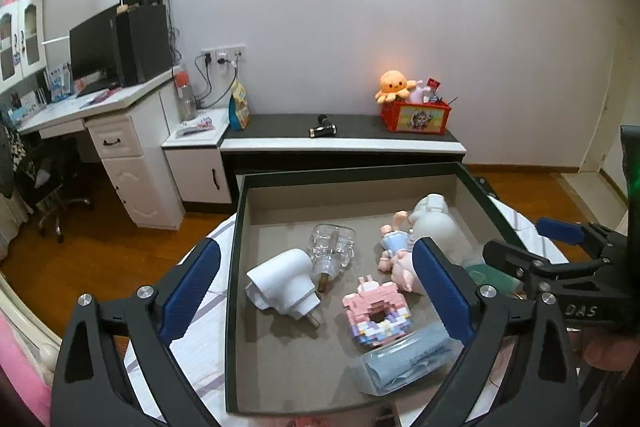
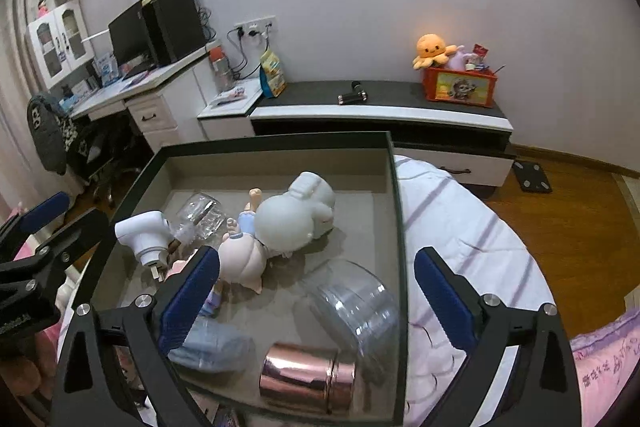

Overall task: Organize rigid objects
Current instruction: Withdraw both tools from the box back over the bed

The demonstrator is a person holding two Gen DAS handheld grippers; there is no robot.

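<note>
A dark-rimmed box (image 1: pixel 234 267) with a grey floor lies on the bed. It holds a white plug adapter (image 1: pixel 280 291), a glass mug (image 1: pixel 332 251) on its side, a pink block toy (image 1: pixel 376 311), a doll (image 1: pixel 394 247), a white figurine (image 1: pixel 434 223) and a clear case (image 1: pixel 404 359). My left gripper (image 1: pixel 316 291) hangs open over them, empty. In the right wrist view my right gripper (image 2: pixel 318 295) is open and empty above a clear jar (image 2: pixel 356 311) and a rose-gold cylinder (image 2: pixel 308 379) near the box's right wall (image 2: pixel 396 227).
The striped bed cover (image 2: pixel 460 227) spreads around the box. Beyond it stand a low dark-topped cabinet (image 1: pixel 344 143) with a red toy crate (image 1: pixel 414 117), a white desk (image 1: pixel 100 107) with a monitor, and a wooden floor (image 2: pixel 560 219).
</note>
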